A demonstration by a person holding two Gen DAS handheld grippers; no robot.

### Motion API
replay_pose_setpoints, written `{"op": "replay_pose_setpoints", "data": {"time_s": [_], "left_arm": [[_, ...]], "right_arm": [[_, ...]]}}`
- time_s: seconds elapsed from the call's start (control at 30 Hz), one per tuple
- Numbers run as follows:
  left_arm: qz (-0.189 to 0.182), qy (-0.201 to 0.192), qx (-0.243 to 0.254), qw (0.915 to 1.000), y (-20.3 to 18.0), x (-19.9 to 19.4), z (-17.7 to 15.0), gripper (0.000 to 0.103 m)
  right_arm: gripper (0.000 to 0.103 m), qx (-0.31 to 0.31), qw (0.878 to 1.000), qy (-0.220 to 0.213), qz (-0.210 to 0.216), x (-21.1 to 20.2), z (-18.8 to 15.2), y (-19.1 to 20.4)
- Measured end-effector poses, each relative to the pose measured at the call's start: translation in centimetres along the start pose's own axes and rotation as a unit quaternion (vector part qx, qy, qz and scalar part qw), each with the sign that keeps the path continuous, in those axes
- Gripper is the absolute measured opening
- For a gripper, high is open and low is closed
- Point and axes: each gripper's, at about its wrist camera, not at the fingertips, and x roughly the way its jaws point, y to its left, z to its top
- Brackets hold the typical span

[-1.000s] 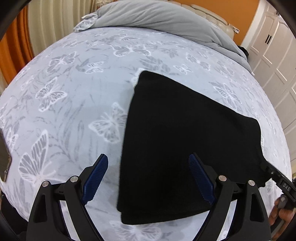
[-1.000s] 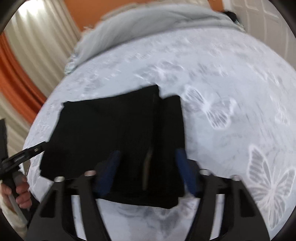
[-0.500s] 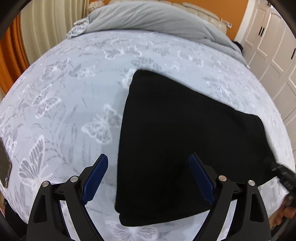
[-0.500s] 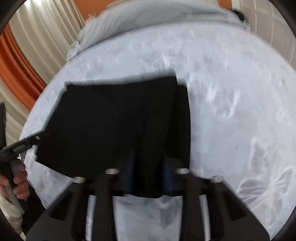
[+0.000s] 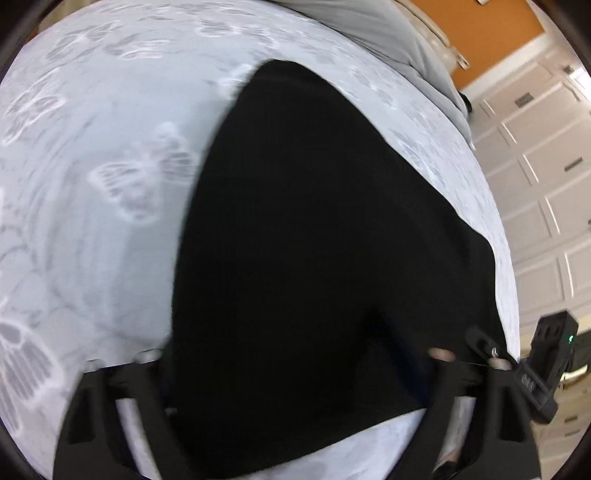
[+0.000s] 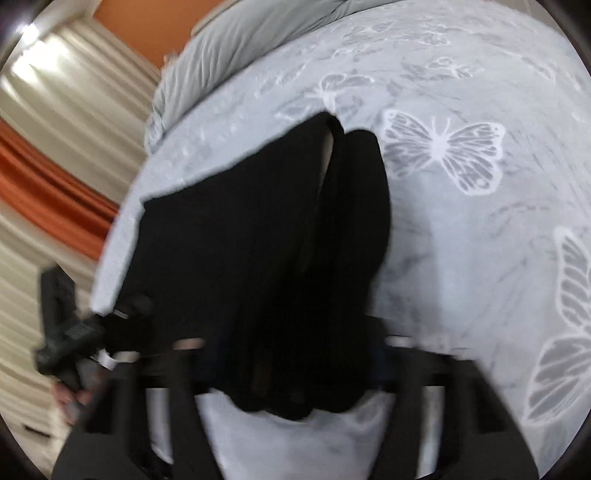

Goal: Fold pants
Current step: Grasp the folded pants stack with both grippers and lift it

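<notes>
Two grippers are being held low over the near edge of the folded black pants point(image 5: 325, 236), which are lying on a bedsheet point(image 5: 92, 221) w/ a butterfly print.

Left wrist view: the left gripper point(image 5: 295, 373) is being lowered astride the pants' near left corner; its jaws have just been closing, w/ cloth between them. Fingertips are blurred and lost against the black fabric, so whether cloth is being pinched can't be told. The right gripper point(image 5: 546, 365) is being seen at the pants' right corner. A grey duvet point(image 5: 388, 33) is being shown at the far end of the bed.

Right wrist view: the right gripper point(image 6: 291, 354) is being held w/ a bunched fold of the pants point(image 6: 258, 240) between its jaws, which have just been opening slightly; pad contact is blurred, can't tell. The left gripper point(image 6: 70, 343) is being gripped by a hand point(image 6: 70, 400) at the left corner.
</notes>
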Motion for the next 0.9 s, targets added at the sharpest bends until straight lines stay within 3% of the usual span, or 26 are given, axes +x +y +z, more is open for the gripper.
{"op": "replay_pose_setpoints", "data": {"time_s": [0.03, 0.07, 0.13, 0.2, 0.27, 0.3, 0.33, 0.37, 0.43, 0.5, 0.63, 0.67, 0.73, 0.77, 0.8, 0.9], "left_arm": [[0.002, -0.002, 0.010, 0.9999, -0.4, -0.2, 0.0, 0.050], [0.008, -0.006, 0.020, 0.9997, -0.9, -0.7, 0.0, 0.044], [0.016, -0.021, 0.045, 0.9987, -1.9, -2.9, -0.5, 0.019], [-0.014, -0.014, 0.050, 0.9986, -1.8, -5.3, -1.2, 0.019], [-0.034, 0.009, 0.055, 0.9979, -1.5, -6.3, -2.5, 0.022], [-0.029, 0.018, 0.059, 0.9977, -1.3, -5.9, -3.2, 0.028], [-0.013, 0.030, 0.061, 0.9976, -1.0, -4.9, -4.1, 0.038], [0.009, 0.042, 0.056, 0.9975, -0.6, -3.6, -4.8, 0.044], [0.018, 0.039, 0.038, 0.9983, -0.2, -2.7, -5.1, 0.071], [0.031, 0.027, 0.032, 0.9986, -0.2, -2.4, -5.0, 0.081], [0.012, 0.028, -0.016, 0.9994, 0.6, -1.1, -4.3, 0.088], [0.016, 0.025, -0.013, 0.9995, 0.3, -0.9, -4.1, 0.087], [0.023, 0.020, -0.001, 0.9995, -0.7, -0.5, -3.5, 0.074], [0.023, 0.017, 0.005, 0.9996, -1.2, -0.5, -3.4, 0.070], [0.023, 0.014, 0.015, 0.9995, -1.8, -0.7, -3.2, 0.060], [0.053, -0.007, 0.059, 0.9968, -3.8, -1.9, -3.4, 0.037]], "right_arm": [[0.035, -0.001, 1.000, -0.002, 0.006, -0.5, 0.2, 0.4], [0.034, -0.008, 1.000, -0.007, 0.014, -1.4, 0.1, 1.0], [0.033, -0.015, 0.999, -0.013, 0.039, -3.7, -0.8, 2.4], [0.034, -0.031, 0.998, -0.018, 0.050, -5.8, -2.4, 3.0], [0.038, -0.018, 0.999, -0.005, 0.046, -5.9, -3.9, 2.1], [0.042, -0.009, 0.999, 0.008, 0.037, -5.3, -4.5, 1.3], [0.045, 0.011, 0.999, 0.028, 0.017, -4.1, -5.1, 0.2], [0.054, 0.034, 0.999, 0.040, 0.012, -3.3, -5.4, -0.6], [0.065, 0.048, 0.998, 0.033, 0.019, -2.9, -5.2, -0.8], [0.078, 0.051, 0.998, 0.027, 0.013, -2.5, -4.9, -0.5], [0.084, 0.035, 0.999, 0.026, 0.001, -0.9, -5.0, 1.0], [0.083, 0.025, 0.999, 0.024, -0.004, -0.7, -5.0, 1.4], [0.076, 0.022, 1.000, 0.017, -0.010, -1.0, -4.9, 1.2], [0.062, 0.023, 1.000, 0.015, -0.005, -1.2, -5.0, 1.0], [0.048, 0.029, 0.999, 0.014, 0.005, -1.2, -5.1, 0.9], [0.034, 0.023, 0.999, 0.007, 0.027, -2.0, -5.2, 1.3]]}}
